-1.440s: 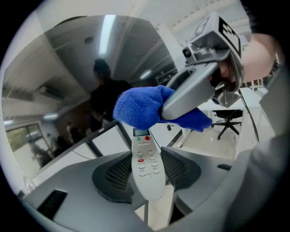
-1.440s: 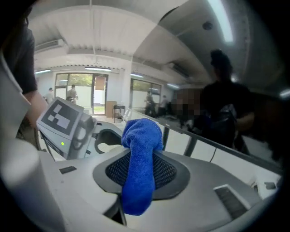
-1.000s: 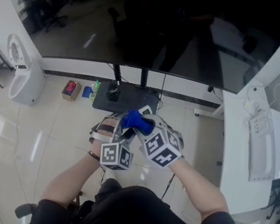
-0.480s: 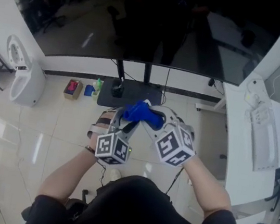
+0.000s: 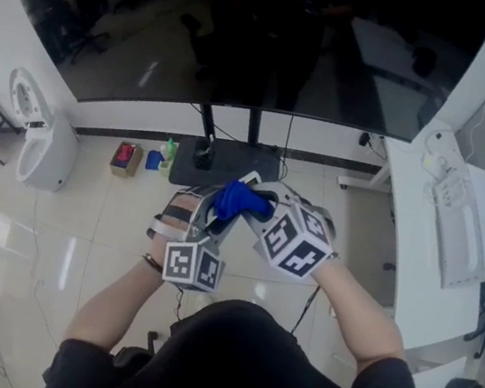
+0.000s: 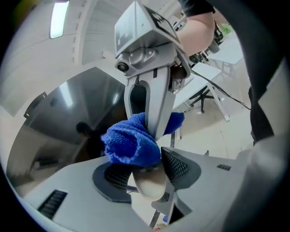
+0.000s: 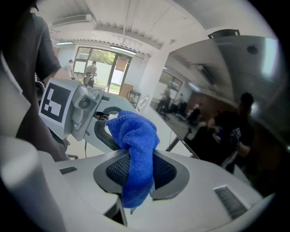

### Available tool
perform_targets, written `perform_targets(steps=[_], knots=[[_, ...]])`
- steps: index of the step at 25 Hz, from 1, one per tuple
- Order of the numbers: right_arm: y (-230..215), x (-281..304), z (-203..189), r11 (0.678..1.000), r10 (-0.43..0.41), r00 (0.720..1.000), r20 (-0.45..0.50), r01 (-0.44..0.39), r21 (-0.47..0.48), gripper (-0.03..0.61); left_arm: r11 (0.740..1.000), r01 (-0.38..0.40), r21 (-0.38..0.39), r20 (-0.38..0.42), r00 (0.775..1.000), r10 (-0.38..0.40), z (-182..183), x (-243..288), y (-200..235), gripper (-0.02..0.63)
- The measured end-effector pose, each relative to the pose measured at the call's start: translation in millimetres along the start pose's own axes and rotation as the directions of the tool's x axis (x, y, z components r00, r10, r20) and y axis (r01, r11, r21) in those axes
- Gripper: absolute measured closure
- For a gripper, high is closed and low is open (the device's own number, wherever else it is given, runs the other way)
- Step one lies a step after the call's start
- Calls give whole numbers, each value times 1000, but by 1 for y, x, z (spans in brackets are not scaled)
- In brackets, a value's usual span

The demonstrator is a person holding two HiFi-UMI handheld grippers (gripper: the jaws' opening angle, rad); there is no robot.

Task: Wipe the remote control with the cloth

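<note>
Since a second ago both grippers have drifted slightly up the head view, toward the television point(image 5: 248, 43). Left gripper point(image 6: 146, 174): jaws closed on the pale rounded end of the remote control point(image 6: 149, 185), a part only its own view shows. Right gripper point(image 7: 136, 170): jaws pinching the blue cloth point(image 7: 133, 136), bunched against the remote just beyond the left jaws. Head view alone gives the room: glossy tiled floor point(image 5: 63, 233) beneath the grippers, dark television on its stand beyond them, white table point(image 5: 454, 240) off the right gripper's side
</note>
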State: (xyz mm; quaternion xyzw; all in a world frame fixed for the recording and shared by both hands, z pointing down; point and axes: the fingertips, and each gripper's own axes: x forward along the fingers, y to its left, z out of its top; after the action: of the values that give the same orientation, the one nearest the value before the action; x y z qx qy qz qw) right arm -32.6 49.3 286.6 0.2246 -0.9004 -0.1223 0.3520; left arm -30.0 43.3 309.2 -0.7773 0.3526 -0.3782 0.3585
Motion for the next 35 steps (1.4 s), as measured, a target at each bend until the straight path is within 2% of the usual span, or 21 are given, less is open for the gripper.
perform_targets(steps=[4,7,8,9,10,11,12,13,14,15,16,17,18,19,20,21,23,26,28,32,35], knots=[[-23,-8,-14,997,-80,997,-20,80,23,465,998,-3,-57,13,1000,3,2,-2,1,407],[-37,-14,-18,990,-135,991,-1,135,50,465,986,3,-165,27,1000,2,0,0,4,407],[-42,-20,-15,985,-163,986,25,162,63,465,973,7,-232,39,999,2,-1,0,6,407],[-49,-27,-11,977,-200,978,64,194,85,465,945,15,-326,58,998,4,-1,0,10,407],[-56,-36,-6,966,-240,964,117,226,123,465,894,32,-448,87,996,8,-2,0,15,407],[-63,-47,-1,952,-278,943,183,246,180,465,808,63,-587,130,991,18,-2,0,21,407],[-70,-58,4,936,-309,915,258,246,250,465,685,112,-720,187,982,36,-2,1,28,407],[-75,-67,6,918,-333,884,327,224,329,465,533,179,-827,253,965,69,-3,1,36,407],[-78,-73,5,895,-347,857,380,182,407,465,367,257,-894,320,940,119,-5,2,43,407],[-77,-75,3,872,-347,839,420,124,474,465,205,338,-919,375,909,182,-8,3,50,407],[-73,-71,1,850,-332,829,450,55,524,465,67,410,-909,414,877,246,-11,4,56,407],[-66,-64,-3,830,-305,828,471,-12,558,465,-45,468,-882,434,848,304,-15,5,61,407],[-58,-55,-5,813,-271,834,480,-68,578,465,-135,512,-848,441,825,354,-18,6,65,407],[-48,-45,-7,801,-236,845,480,-110,588,465,-208,549,-810,443,804,397,-21,7,68,407],[-39,-35,-9,794,-201,856,475,-142,591,465,-268,586,-764,447,781,435,-22,8,71,407],[-30,-25,-11,789,-168,866,471,-168,591,465,-313,625,-715,456,757,469,-22,8,74,407],[-17,-10,-13,776,-110,875,471,-220,591,465,-365,682,-634,479,717,507,-21,10,75,407],[-10,0,-12,759,-57,873,485,-278,589,465,-389,716,-579,522,693,498,-17,10,68,408],[-14,-1,-11,753,-56,873,485,-282,594,465,-391,738,-550,560,673,483,-12,6,63,408],[-41,-5,-16,757,-99,868,486,-252,603,465,-366,777,-512,643,629,437,2,-1,56,408],[-63,-12,-16,766,-135,863,487,-221,603,465,-364,789,-496,671,614,416,13,-7,49,408]])
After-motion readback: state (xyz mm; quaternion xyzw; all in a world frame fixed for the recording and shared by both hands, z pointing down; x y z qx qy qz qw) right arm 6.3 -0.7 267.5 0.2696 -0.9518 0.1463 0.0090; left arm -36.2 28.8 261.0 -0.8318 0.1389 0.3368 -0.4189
